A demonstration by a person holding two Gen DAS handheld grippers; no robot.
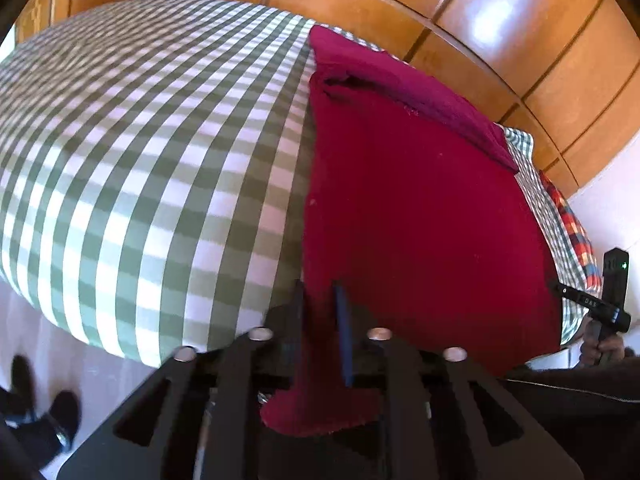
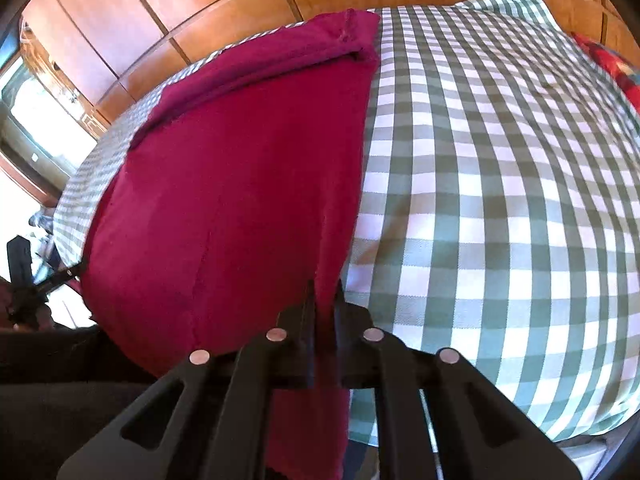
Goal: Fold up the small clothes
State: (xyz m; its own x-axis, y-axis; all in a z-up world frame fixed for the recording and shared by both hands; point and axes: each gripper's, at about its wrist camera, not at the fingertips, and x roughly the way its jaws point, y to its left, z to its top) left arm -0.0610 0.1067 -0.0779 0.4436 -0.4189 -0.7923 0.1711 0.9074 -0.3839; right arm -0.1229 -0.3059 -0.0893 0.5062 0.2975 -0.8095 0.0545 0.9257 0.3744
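On the checked bed [image 1: 140, 160] | red garment [image 1: 420, 208] lies flat, far edge folded | soft, light, limp; take near corners | left claw [image 1: 322, 300], right claw [image 2: 325, 300] each clenched on a corner.

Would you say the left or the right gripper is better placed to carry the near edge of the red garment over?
Neither clearly: the left gripper and right gripper each pinch a near corner of the red garment, so both should probably lift together.

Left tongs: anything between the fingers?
Yes, the red cloth's near edge is pinched in the left tongs; seen in left wrist view.
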